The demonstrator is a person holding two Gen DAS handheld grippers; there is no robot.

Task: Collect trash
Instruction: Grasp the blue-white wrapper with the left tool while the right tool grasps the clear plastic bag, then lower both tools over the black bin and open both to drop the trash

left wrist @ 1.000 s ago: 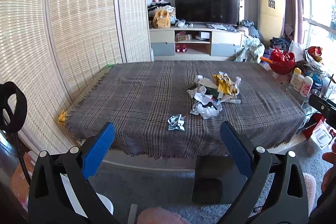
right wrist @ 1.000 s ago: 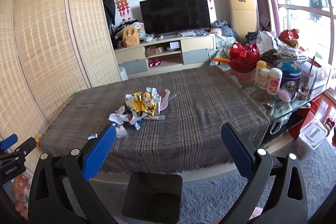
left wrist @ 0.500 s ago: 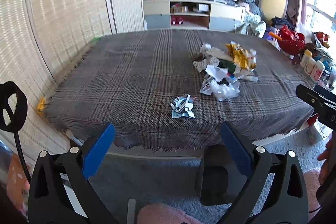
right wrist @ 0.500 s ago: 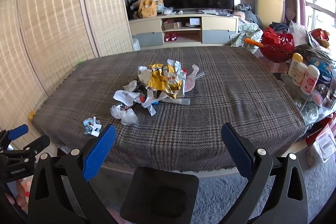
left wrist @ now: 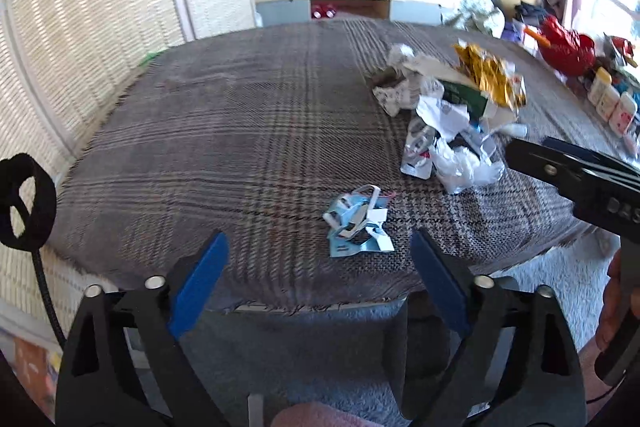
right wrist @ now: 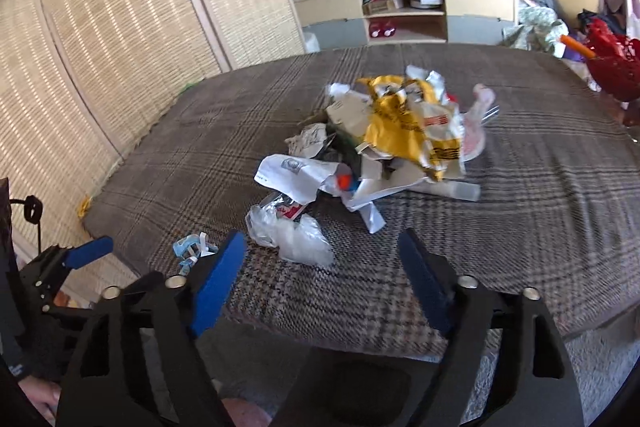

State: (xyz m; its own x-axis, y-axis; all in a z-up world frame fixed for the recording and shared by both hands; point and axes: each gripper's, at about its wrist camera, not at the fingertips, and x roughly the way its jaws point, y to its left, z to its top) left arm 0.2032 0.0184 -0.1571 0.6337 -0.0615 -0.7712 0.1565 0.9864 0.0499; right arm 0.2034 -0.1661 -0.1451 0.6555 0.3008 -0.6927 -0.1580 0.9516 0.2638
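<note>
The left gripper (left wrist: pixel 318 269) hung wide open and empty at the near edge of the plaid cloth (left wrist: pixel 224 131). Just ahead lay a crumpled pale-blue wrapper (left wrist: pixel 357 223), alone. Further right sat the trash pile (right wrist: pixel 376 151): white paper, clear plastic, gold foil. The right gripper (right wrist: pixel 322 273) was spread wide too, holding nothing.
</note>
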